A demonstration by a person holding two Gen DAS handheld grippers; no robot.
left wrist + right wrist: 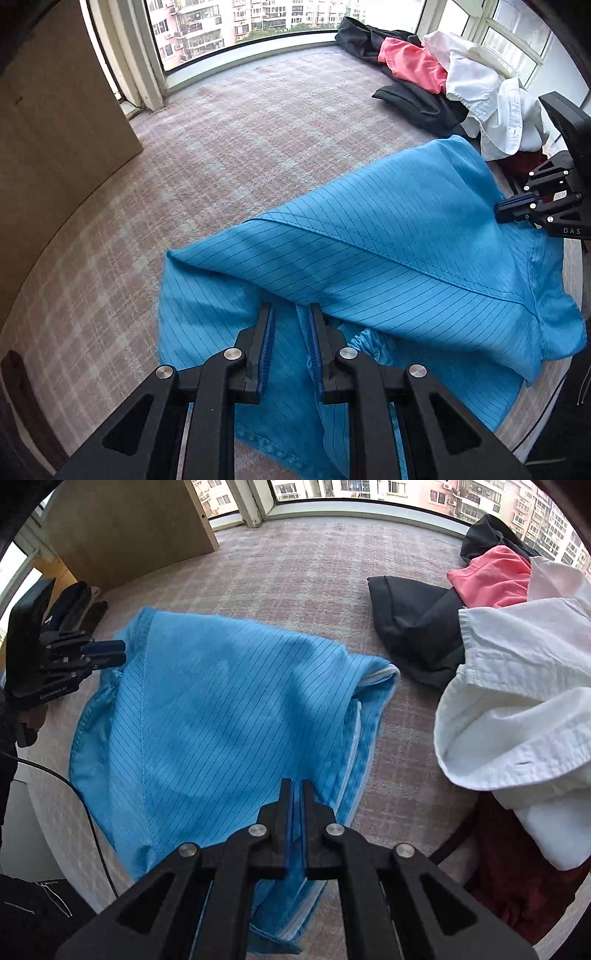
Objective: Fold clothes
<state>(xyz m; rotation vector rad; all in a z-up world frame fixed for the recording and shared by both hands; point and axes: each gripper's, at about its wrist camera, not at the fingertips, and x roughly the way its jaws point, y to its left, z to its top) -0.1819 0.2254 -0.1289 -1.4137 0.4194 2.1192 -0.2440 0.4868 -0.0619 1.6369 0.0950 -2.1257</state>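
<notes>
Left wrist: left tool parted over blue garment; right tool pinches it.

Carpet beyond blue garment open — clothes pile blocks right side.

1. A room in a high-rise flat is shown: through the curved bay window, pink residential tower blocks with balconies are seen at the same height.
2. The work surface is covered with a pinkish checked cloth, as on a household table or a bed.
3. A heap of unfolded laundry is piled at one side: a white shirt, a coral-pink garment and black clothing.
4. A plain brown wooden panel, apparently furniture, stands beside the window.
</notes>
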